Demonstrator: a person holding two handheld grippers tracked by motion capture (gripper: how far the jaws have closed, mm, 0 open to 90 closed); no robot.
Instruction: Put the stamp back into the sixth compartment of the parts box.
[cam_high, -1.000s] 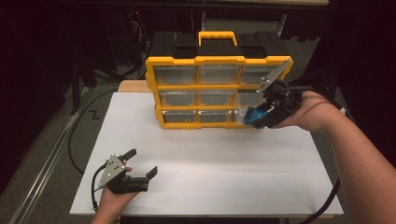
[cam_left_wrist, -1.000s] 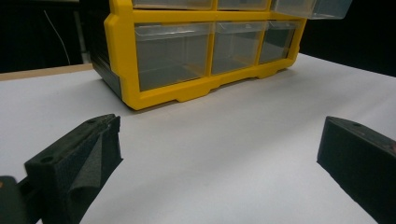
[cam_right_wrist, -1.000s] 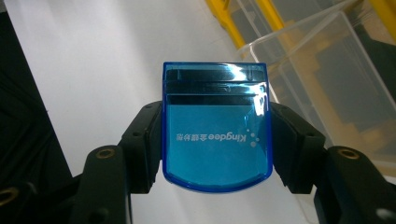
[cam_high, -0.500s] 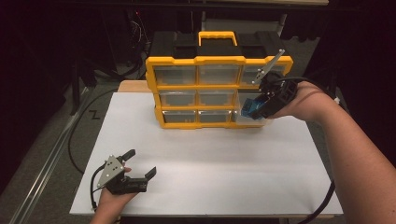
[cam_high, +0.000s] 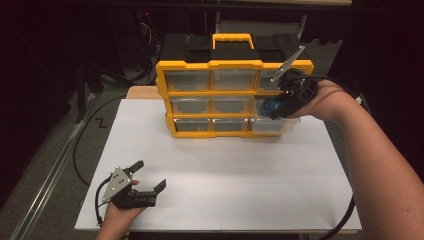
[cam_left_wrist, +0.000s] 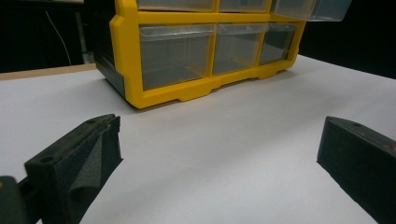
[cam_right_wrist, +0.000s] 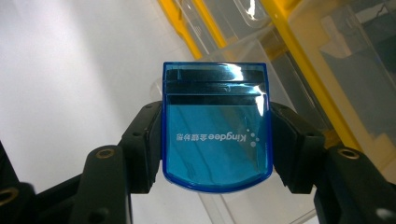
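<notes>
At cabinet right column: right gripper (cam_high: 276, 109) has risen, clamped on blue case (cam_right_wrist: 215, 128).
Case position: over pulled-out clear drawer (cam_high: 272, 125) of yellow organizer (cam_high: 234, 97).
Meaning: drop-in likely next.
Left gripper (cam_high: 148, 175): jaws apart, empty, resting on white table (cam_high: 240, 170).

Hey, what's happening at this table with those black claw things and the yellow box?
A person holds a claw in each hand. The right claw is clamped on a small blue case, held up at the right side of a yellow drawer organizer, over a clear drawer that is pulled out. The left claw rests open near the front of the white table, holding nothing.
</notes>
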